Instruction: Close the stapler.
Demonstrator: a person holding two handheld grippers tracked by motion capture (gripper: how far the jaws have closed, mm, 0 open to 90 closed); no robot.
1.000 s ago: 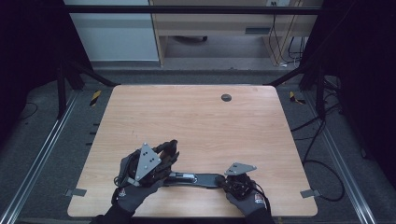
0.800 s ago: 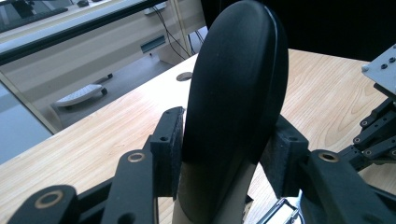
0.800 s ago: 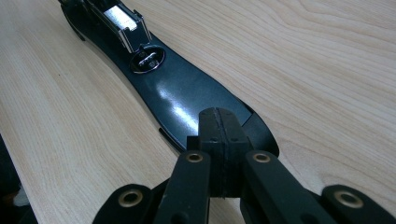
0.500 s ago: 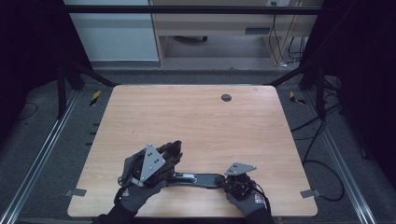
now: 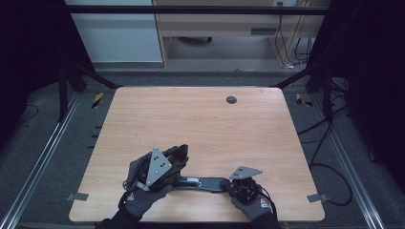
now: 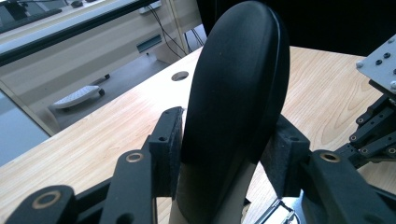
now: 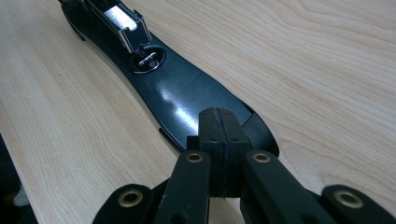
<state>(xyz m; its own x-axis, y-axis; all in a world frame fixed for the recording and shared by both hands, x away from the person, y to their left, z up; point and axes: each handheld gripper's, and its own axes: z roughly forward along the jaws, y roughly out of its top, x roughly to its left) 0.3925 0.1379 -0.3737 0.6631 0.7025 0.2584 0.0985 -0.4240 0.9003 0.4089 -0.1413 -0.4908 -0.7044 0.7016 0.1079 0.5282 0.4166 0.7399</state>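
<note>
The long black plastic stapler [image 5: 200,182] lies crosswise on the light wooden bench [image 5: 200,124], its raised top arm clamped in the left tool [image 5: 174,157], its base pinned under the closed-together right tool [image 7: 219,122].

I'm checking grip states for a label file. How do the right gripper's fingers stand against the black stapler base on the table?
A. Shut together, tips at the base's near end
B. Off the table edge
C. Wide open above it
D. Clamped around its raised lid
A: in the right gripper view the right gripper has its fingers closed together with no gap, their tips at the near end of the flat stapler base lying on the table.
</note>
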